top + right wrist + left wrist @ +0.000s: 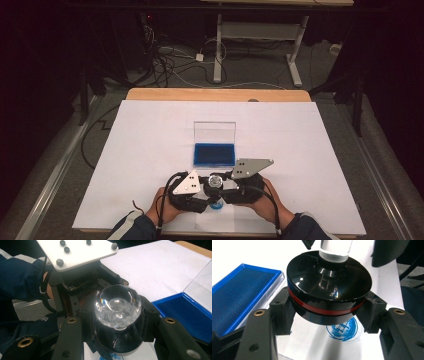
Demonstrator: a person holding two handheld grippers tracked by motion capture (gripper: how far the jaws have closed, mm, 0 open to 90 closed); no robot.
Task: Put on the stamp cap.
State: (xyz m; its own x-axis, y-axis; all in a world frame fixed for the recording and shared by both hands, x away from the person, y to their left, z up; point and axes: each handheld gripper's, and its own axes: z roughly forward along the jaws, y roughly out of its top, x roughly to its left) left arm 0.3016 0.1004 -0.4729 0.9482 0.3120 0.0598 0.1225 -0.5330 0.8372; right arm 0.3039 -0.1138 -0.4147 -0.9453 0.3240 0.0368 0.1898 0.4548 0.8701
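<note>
A round stamp (215,181) with a clear knob (117,306) and a black base with a red band (329,287) hangs just above the white sheet (150,150) near the table's front edge. My left gripper (327,315) is shut on the base, its pads (282,307) pressing both sides. My right gripper (117,325) is shut on the same stamp from the opposite side, below the knob. A blue round imprint (343,328) lies on the paper under the stamp. The blue ink pad (214,154) sits just beyond, its clear lid (214,132) standing open.
The white sheet covers most of the wooden table (215,94). The left gripper's grey plate (75,252) and a blue-sleeved forearm (22,275) crowd the right gripper view. Cables and a desk frame (218,45) lie on the floor behind the table.
</note>
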